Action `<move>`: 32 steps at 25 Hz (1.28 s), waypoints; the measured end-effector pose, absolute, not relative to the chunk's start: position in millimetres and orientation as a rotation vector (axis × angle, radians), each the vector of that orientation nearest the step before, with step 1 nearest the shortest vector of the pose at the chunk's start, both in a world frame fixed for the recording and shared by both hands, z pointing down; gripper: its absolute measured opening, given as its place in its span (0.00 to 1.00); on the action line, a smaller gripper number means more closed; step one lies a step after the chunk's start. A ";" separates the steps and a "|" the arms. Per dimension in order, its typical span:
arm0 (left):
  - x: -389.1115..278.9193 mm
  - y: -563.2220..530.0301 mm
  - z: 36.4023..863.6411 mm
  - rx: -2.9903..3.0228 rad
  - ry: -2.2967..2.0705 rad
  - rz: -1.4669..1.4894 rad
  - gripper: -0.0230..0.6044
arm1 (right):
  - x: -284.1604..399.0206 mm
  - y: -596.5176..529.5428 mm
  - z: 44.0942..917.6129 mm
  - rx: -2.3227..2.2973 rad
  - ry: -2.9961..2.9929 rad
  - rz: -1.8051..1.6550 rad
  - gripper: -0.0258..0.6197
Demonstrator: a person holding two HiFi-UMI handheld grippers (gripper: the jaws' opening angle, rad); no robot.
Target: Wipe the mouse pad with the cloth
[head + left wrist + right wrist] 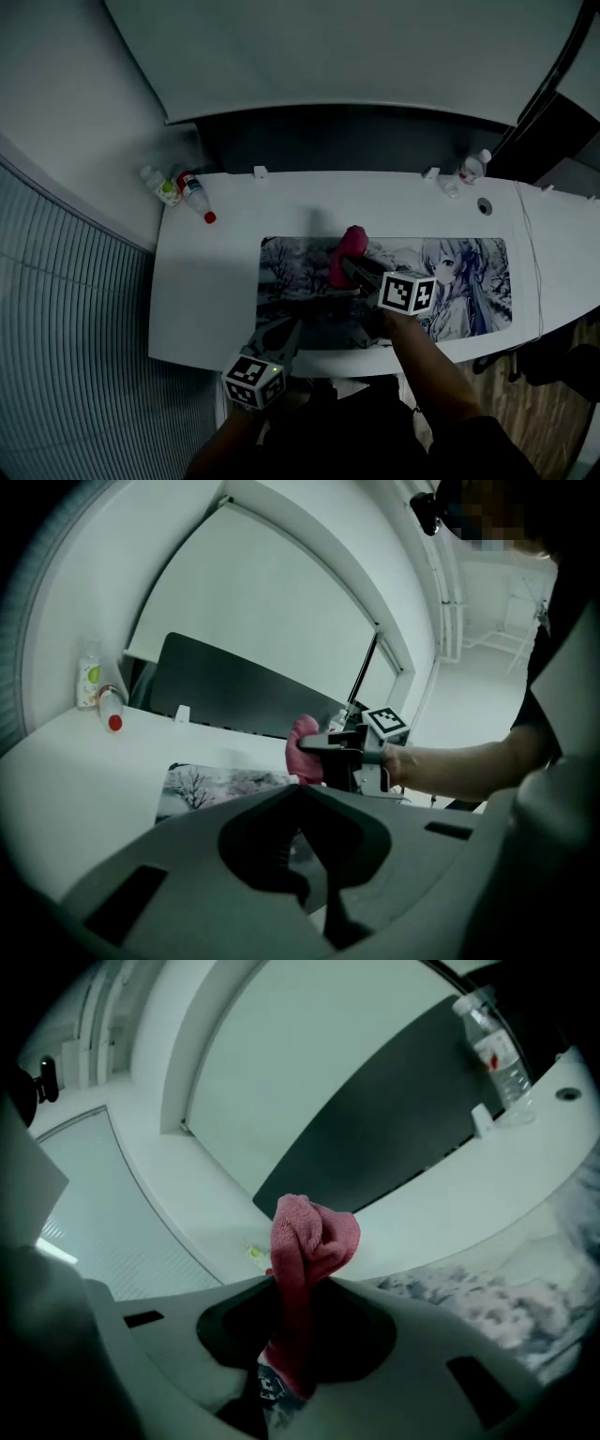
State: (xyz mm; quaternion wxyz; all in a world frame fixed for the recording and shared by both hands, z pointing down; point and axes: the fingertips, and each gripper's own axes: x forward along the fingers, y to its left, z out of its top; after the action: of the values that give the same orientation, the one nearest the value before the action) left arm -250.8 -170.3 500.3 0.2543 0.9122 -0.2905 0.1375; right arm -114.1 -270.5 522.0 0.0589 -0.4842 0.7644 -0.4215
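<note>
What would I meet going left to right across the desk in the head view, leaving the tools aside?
green-labelled bottle → red-capped bottle → pink cloth → clear bottle at the back right. I left out the mouse pad because it spans the middle of the desk under the cloth.

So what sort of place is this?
Probably an office workstation: a white desk with a dark divider panel behind it, a printed mouse pad lying on it, and drink bottles at its back corner.
</note>
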 end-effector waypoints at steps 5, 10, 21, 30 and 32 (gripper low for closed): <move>-205.4 -167.9 471.6 2.506 -0.725 0.295 0.04 | -14.7 -206.1 472.6 -1.671 2.202 -1.064 0.21; -156.4 -155.4 447.2 2.559 -0.659 0.258 0.05 | 52.7 -141.4 440.2 -1.813 2.158 -0.937 0.21; -56.8 -90.9 424.0 2.623 -0.524 0.230 0.04 | 113.8 -35.1 426.1 -1.869 2.164 -0.848 0.21; -15.8 -35.9 436.6 2.630 -0.401 0.296 0.05 | 105.5 17.9 448.6 -1.898 2.178 -0.915 0.21; -13.1 -30.9 435.5 2.633 -0.381 0.303 0.05 | 100.4 23.6 451.4 -1.890 2.182 -0.927 0.21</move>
State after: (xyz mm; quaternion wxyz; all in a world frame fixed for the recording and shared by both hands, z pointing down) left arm -13.1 -30.9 435.5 0.2299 0.9570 -0.1387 0.1101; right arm 100.4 23.6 451.4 0.0548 -0.6223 0.7187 -0.3054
